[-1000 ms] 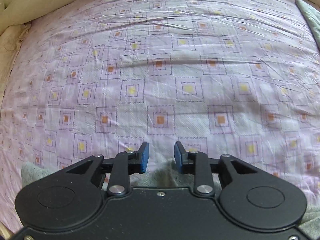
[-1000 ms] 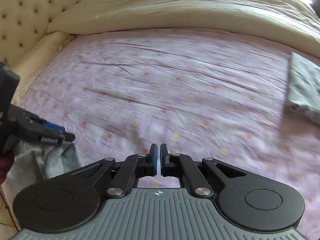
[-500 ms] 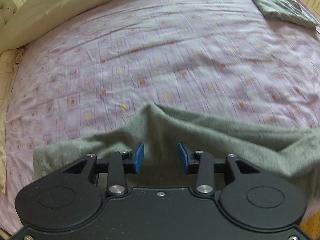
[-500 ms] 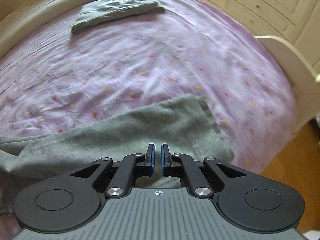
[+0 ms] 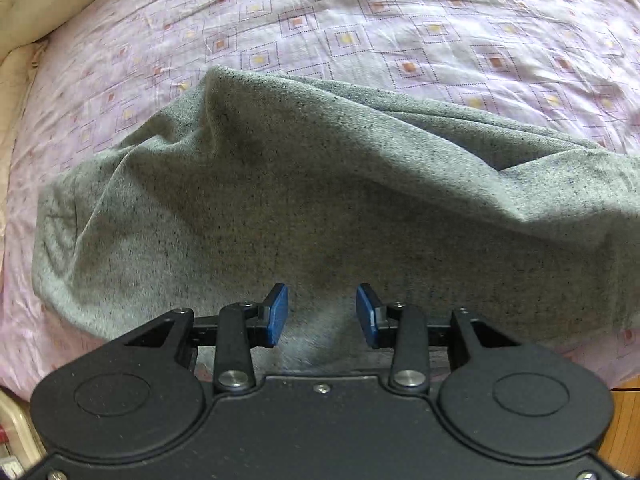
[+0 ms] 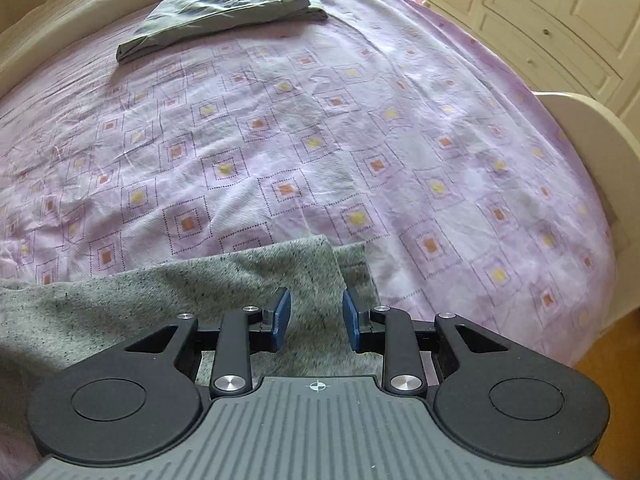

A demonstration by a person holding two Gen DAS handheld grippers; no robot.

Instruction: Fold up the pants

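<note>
**Q:** On the bed, where do the pants lie?

**A:** The grey speckled pants [image 5: 304, 200] are spread in loose rumples across the near edge of a lilac bedsheet [image 5: 400, 32] printed with small squares. In the right wrist view one end of them [image 6: 200, 292] stops just beyond the fingers.

**Q:** What are the grippers doing?

**A:** The left gripper [image 5: 322, 316] is over the cloth, its blue pads spread apart and grasping nothing. The right gripper [image 6: 314, 314] is likewise released, jaws wide, over that end of the pants.

**Q:** Anything else nearby?

**A:** A folded green-grey garment [image 6: 224, 12] rests at the far side of the bed, well apart. Cream cupboard doors [image 6: 560, 20] stand to the right.
</note>
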